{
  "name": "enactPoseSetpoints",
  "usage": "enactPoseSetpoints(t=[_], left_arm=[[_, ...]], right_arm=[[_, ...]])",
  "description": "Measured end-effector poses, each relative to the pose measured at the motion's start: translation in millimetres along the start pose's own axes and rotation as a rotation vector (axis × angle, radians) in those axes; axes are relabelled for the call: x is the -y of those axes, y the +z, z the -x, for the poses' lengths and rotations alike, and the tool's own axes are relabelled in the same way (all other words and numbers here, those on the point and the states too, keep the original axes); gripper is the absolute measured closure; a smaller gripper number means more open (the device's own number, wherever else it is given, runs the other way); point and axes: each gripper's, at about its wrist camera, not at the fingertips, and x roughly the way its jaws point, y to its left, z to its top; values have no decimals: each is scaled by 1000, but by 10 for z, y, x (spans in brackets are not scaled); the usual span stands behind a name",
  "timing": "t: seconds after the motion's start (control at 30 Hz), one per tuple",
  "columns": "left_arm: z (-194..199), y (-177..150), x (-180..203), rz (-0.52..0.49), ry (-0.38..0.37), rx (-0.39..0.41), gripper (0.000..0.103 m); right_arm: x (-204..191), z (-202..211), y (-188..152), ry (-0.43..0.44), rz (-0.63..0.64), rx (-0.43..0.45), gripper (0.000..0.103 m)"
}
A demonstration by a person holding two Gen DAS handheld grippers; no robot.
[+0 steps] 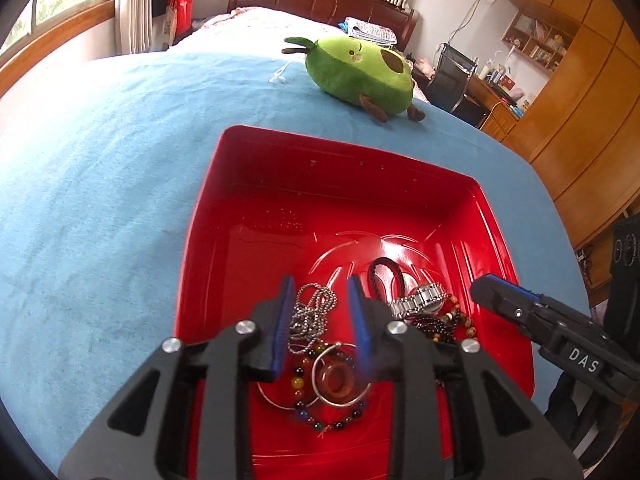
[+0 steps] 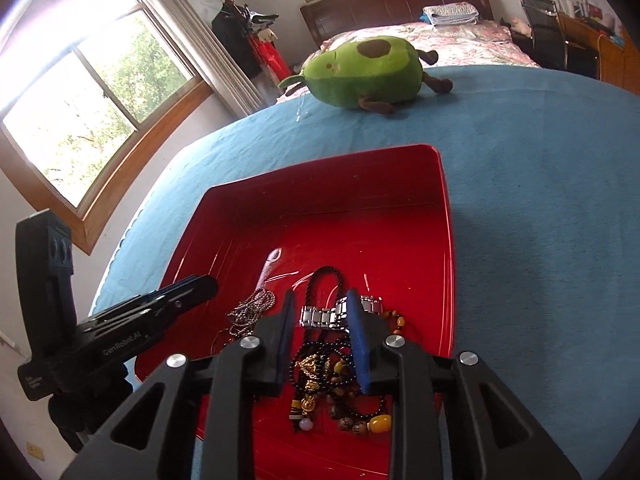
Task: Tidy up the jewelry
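Observation:
A red tray [image 1: 340,140] lies on a blue blanket and holds a heap of jewelry. My left gripper [image 1: 320,284] hangs open over the tray's near part. A silver ball chain [image 1: 314,312] lies loose between its blue pads, which are not pressing on it. Nearer the camera are a thin silver bangle [image 1: 318,364], a brown ring [image 1: 338,378] and a coloured bead bracelet [image 1: 298,384]. My right gripper [image 2: 320,298] is open above a metal watch [image 2: 320,316], a black braided cord [image 2: 324,276] and dark bead strands with a gold charm [image 2: 310,368]. Neither gripper holds anything.
A green avocado plush [image 1: 360,76] sits on the blue blanket [image 1: 100,200] beyond the tray. The tray's far half [image 2: 340,220] is bare. A headboard, a window, a desk with a black chair [image 1: 452,76] and a wooden wardrobe stand further off.

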Motion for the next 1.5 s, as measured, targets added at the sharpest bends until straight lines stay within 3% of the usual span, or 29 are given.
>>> enactPoseSetpoints(t=[0.2, 0.33, 0.47, 0.7, 0.93, 1.1, 1.5], left_arm=[[160, -13, 13, -8, 24, 31, 54], [355, -31, 23, -9, 36, 65, 48], [525, -109, 56, -23, 65, 80, 42], [802, -326, 38, -36, 89, 89, 38], [1039, -589, 11, -52, 117, 103, 32], [1187, -827, 24, -75, 142, 116, 16], [1482, -1094, 77, -113, 175, 189, 13]], right_arm=[[-50, 156, -30, -34, 25, 34, 74], [-127, 316, -71, -68, 52, 66, 63], [-179, 459, -135, -92, 58, 84, 62], [-206, 615, -322, -138, 52, 89, 47], [-250, 797, -581, -184, 38, 106, 23], [-362, 948, -765, -219, 44, 132, 3], [-582, 1068, -982, -351, 77, 153, 4]])
